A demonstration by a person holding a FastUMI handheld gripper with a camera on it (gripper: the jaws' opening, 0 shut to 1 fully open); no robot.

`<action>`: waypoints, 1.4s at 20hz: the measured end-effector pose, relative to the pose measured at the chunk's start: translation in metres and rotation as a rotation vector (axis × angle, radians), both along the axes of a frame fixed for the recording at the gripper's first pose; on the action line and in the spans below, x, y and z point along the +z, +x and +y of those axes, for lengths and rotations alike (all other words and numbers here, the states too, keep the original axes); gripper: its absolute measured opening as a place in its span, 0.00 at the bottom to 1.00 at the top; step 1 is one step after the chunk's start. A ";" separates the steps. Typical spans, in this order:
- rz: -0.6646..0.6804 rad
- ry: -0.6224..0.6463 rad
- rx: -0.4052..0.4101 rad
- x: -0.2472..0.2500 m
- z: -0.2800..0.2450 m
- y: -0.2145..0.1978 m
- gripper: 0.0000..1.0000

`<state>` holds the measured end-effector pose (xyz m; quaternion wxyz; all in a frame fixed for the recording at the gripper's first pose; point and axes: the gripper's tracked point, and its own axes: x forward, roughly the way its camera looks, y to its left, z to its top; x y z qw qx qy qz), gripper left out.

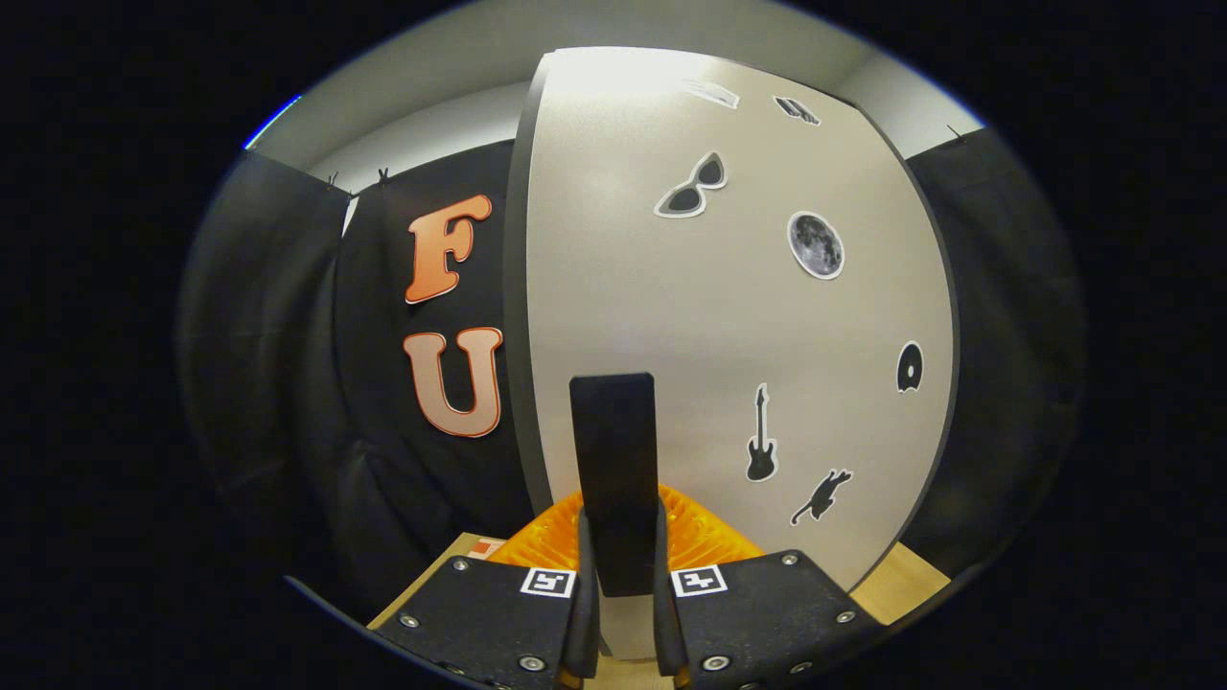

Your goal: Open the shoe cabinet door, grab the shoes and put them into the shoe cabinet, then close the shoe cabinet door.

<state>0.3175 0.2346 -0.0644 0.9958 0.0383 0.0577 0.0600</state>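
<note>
Between the two fingers of the gripper point(618, 585) stands a dark, flat, upright rectangular handle point(613, 460), and both fingers press against its lower sides, so the gripper is closed narrowly on it. The handle is fixed to the pale grey, matte shoe cabinet door point(671, 316), which rises just ahead of the fingers and curves away above them. The dark left edge of the door point(516, 287) shows as a thin band, so the panel seems to stand slightly turned toward the camera, though how far it is swung I cannot tell.

Several black-and-white stickers lie flat on the door to the right of the handle: a pair of sunglasses point(692, 186), a round moon point(816, 245), an electric guitar point(760, 434), a leaping cat point(822, 495), and a small rounded shape point(909, 367) near the right edge whose subject is too small to tell. Two more stickers point(796, 109) near the top are too distorted to identify.

A light wooden surface point(901, 580) shows low beside the right finger. The shoes are hidden from this angle.
</note>
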 end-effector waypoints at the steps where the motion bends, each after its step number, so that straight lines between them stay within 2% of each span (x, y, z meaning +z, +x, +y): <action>1: 0.001 0.008 -0.016 0.000 -0.002 -0.003 0.21; 9: -0.042 -0.019 -0.101 0.012 -0.020 -0.035 0.20; 18: -0.012 0.106 -0.117 0.019 -0.059 -0.077 0.19; 28: -0.016 0.079 -0.151 0.020 -0.140 -0.115 0.18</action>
